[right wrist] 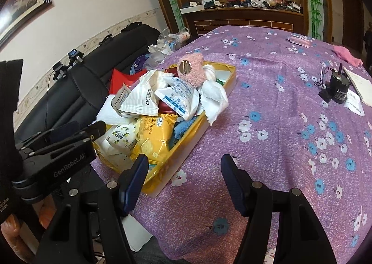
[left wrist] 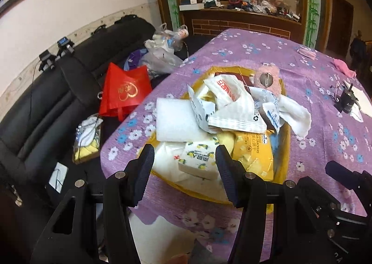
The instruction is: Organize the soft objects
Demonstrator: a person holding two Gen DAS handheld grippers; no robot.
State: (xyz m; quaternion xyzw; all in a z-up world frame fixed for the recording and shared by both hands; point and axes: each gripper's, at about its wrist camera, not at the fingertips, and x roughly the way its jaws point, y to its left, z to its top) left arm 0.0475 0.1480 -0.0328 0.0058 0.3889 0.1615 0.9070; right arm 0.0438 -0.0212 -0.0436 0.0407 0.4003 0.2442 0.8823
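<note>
A yellow box [left wrist: 287,147] [right wrist: 186,150] on the purple flowered tablecloth is heaped with soft goods: a lemon-print tissue pack [left wrist: 200,159] [right wrist: 121,136], a yellow cracker bag [left wrist: 254,154] [right wrist: 151,136], white plastic packets [left wrist: 232,106] [right wrist: 176,96], a white cloth [left wrist: 295,115] [right wrist: 214,99], a white foam pad [left wrist: 174,120] and a pink fuzzy item with a metal disc [left wrist: 267,78] [right wrist: 193,71]. My left gripper [left wrist: 184,168] hovers open over the box's near end, the tissue pack seen between its fingers. My right gripper [right wrist: 184,178] is open above the cloth beside the box's near corner, holding nothing.
A black sofa [left wrist: 46,113] on the left carries a red bag [left wrist: 125,92], plastic bags [left wrist: 162,52] and a clear pouch [left wrist: 88,138]. On the table's right stand a black motor [right wrist: 339,89], a notebook [right wrist: 360,87], a pink cloth [right wrist: 346,54] and a pink packet [right wrist: 300,41].
</note>
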